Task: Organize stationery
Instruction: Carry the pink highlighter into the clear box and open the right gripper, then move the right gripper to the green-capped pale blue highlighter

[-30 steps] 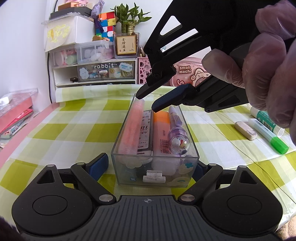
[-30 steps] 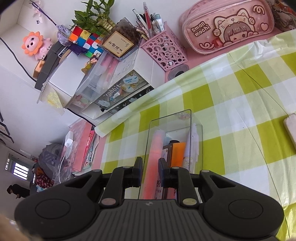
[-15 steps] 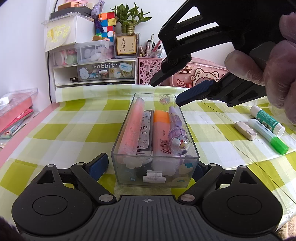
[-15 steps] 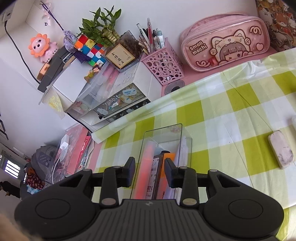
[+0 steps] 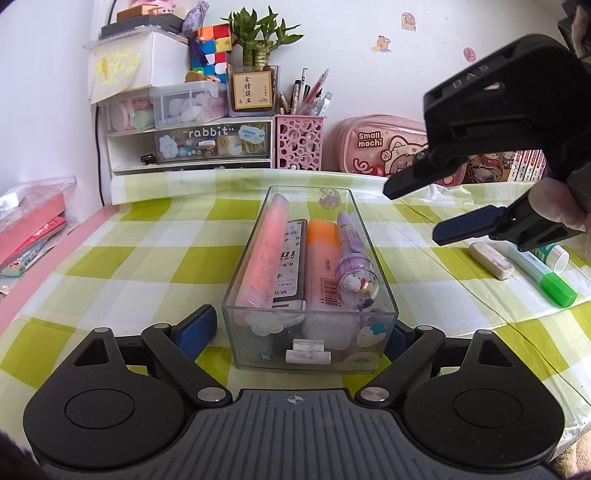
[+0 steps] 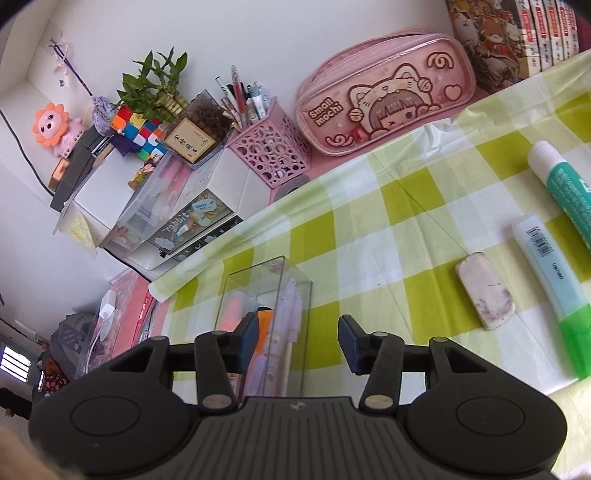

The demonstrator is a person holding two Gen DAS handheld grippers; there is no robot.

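A clear plastic box (image 5: 310, 347) stands on the checked cloth, holding a pink highlighter (image 5: 264, 258), a refill case, an orange highlighter (image 5: 321, 266) and a purple pen (image 5: 354, 269). My left gripper (image 5: 295, 330) straddles the box's near end; its left pad (image 5: 195, 328) stands just off the wall, and the right pad is hidden behind the box. My right gripper (image 5: 410, 212) hovers right of the box, jaws opening with nothing between them; in its own view the right gripper (image 6: 298, 328) looks over the box (image 6: 266, 295). An eraser (image 6: 484, 295) and two glue sticks (image 6: 554, 288) lie to the right.
A pink pen holder (image 5: 299, 142), a pink pencil case (image 5: 384, 146), a drawer unit (image 5: 192, 140) and a plant line the back wall. Books (image 6: 517, 33) stand at the far right. Red folders (image 5: 29, 229) lie at the left edge.
My right gripper has pulled back from above the box toward the right, and its jaws have spread apart. The left gripper and the box have stayed put.
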